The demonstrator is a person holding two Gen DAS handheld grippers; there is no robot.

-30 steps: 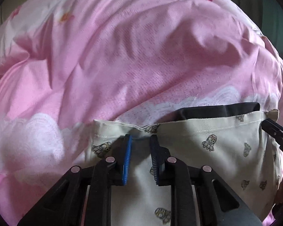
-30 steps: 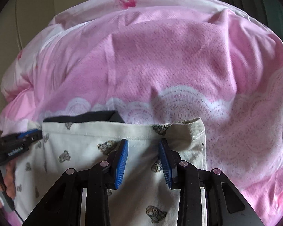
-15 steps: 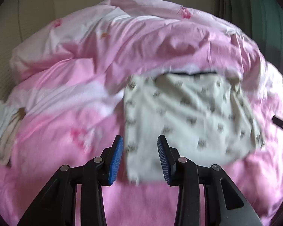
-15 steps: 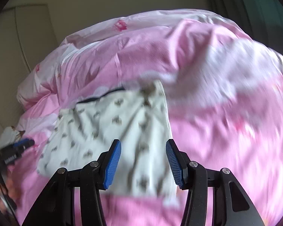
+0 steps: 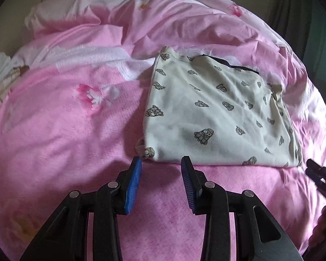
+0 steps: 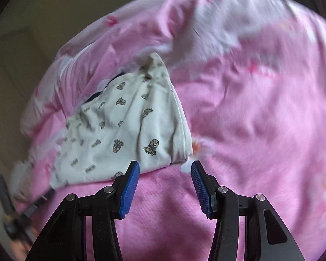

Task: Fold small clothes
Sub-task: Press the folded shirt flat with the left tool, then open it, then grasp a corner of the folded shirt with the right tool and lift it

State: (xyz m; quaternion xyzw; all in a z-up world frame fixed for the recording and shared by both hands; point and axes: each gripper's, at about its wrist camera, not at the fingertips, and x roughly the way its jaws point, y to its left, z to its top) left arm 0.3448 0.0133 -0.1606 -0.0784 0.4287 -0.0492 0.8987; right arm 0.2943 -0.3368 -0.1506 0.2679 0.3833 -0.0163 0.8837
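Cream printed garment (image 5: 215,117) lying folded on pink bed cover (image 5: 65,130), dark inner layer peeking out at far edge. Left claw (image 5: 160,174) and right claw (image 6: 165,177) both parted, empty, just short of near hem. Risks: loose corner flap springing open; soft, rumpled bedding shifting stack; single-layer pinch undoing fold.

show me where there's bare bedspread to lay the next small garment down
The widest free patch is the flat pink bedspread left of the folded cream garment, stretching toward the pale clothes at the left edge. A strip also lies bare between the garment and the left hand-held gripper. Behind the garment the cover bunches up.
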